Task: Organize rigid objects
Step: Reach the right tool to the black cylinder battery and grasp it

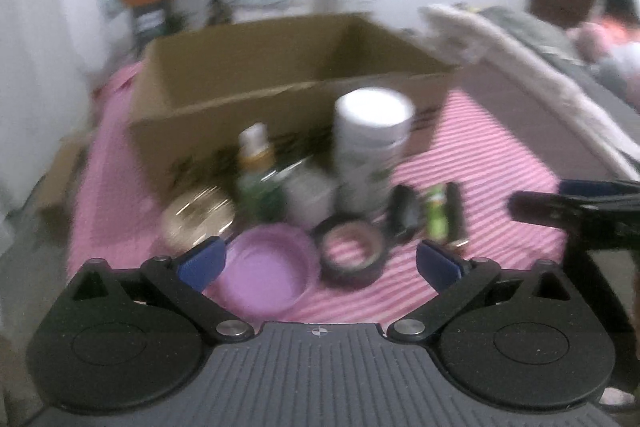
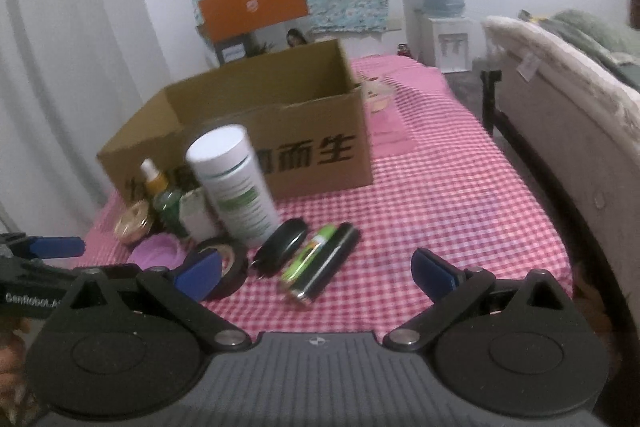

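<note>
Open-topped brown cardboard box [image 2: 256, 131] blocks the far left of pink checked tablecloth [image 2: 460, 211]; bottle clutter crowds its near wall. Cloth's right half lies bare to its edge.

An open cardboard box [image 2: 320, 155] is sitting on the checked cloth. Before it are standing a tall white bottle [image 2: 234, 183] and a small green bottle [image 2: 170, 207]; a purple lid [image 1: 264, 273], tape roll [image 2: 226, 263], black case [image 2: 282, 245] and battery [image 2: 310, 259] are lying nearby.

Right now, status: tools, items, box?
Left tool open, empty. Right tool open, empty. Items clustered before cardboard box; white bottle upright. Nothing blocking.
</note>
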A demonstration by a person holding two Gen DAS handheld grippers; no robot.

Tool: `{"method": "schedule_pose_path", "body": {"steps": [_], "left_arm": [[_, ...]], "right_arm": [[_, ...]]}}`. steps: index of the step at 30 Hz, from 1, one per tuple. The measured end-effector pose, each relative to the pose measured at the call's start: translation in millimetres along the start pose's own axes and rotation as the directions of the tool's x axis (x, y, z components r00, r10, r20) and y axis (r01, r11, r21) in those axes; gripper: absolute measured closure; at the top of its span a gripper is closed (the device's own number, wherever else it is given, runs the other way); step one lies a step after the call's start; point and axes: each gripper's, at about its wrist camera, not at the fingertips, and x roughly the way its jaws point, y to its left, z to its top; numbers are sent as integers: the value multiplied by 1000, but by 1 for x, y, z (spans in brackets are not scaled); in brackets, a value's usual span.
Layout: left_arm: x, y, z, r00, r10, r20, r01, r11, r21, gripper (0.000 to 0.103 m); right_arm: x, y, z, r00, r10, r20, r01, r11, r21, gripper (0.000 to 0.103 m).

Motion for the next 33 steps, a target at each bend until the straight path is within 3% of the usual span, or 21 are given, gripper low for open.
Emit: {"method": "schedule_pose_path", "body": {"steps": [5, 9, 16, 21, 27, 33], "left_arm": [[12, -35, 15, 993, -115, 40, 108, 983, 150, 11], [33, -58, 21, 983, -181, -17, 180, 955, 237, 32], [72, -81, 27, 951, -270, -154, 302, 919, 254, 56], [93, -87, 28, 937, -260, -232, 315, 918, 242, 74], [109, -89, 31, 930, -236, -281, 304, 924, 231, 75], [122, -88, 35, 930, -215, -297, 288, 929, 231, 75]], "right_arm": [[6, -29, 8, 998, 52, -18, -51, 995, 81, 22], [18, -48, 12, 993, 108, -57, -99, 986, 137, 34], [49, -67, 18, 961, 236, -144, -200, 953, 228, 42], [74, -72, 16, 927, 311, -207, -247, 926, 286, 55], [96, -81, 13, 900, 352, -256, -257, 904, 342, 73], [109, -85, 18, 887, 385, -257, -275, 885, 375, 77]]}}
